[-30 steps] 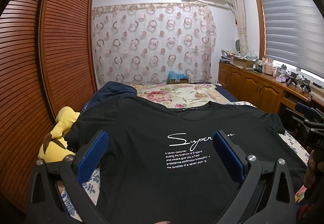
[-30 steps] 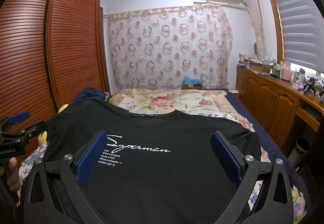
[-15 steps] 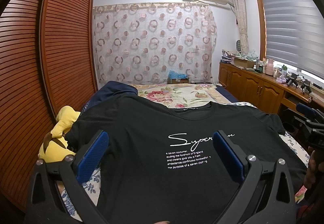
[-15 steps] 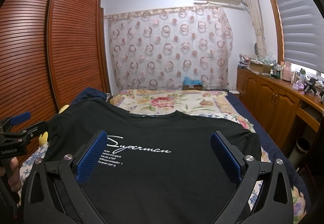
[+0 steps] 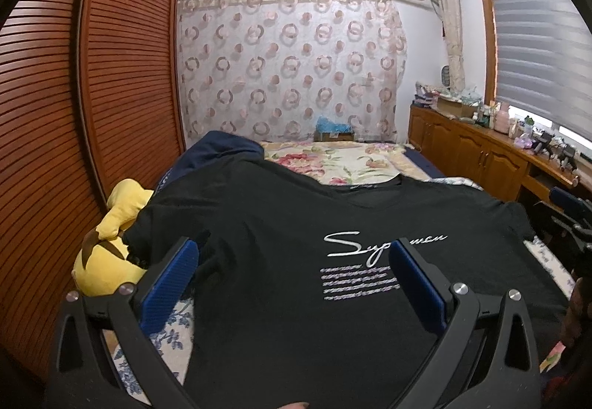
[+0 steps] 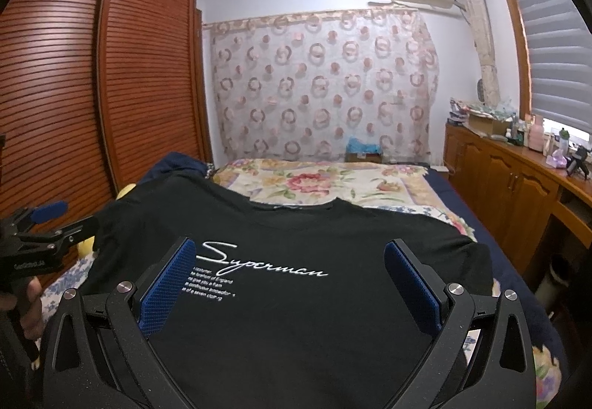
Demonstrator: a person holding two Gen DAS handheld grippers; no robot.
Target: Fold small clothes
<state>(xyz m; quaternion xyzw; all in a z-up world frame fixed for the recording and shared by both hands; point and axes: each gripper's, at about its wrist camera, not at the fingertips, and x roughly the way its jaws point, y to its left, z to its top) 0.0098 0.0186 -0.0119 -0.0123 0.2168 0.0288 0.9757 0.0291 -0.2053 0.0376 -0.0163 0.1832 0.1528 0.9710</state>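
On bed [image 6: 333,183]: black T-shirt [image 6: 296,298] spread flat, print up, for folding. We hold left gripper [image 5: 292,283], right gripper [image 6: 288,279] spread wide, empty, ready above it.

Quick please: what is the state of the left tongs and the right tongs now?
Left tongs: open, holding nothing, above the black T-shirt.
Right tongs: open, holding nothing, above the same shirt.
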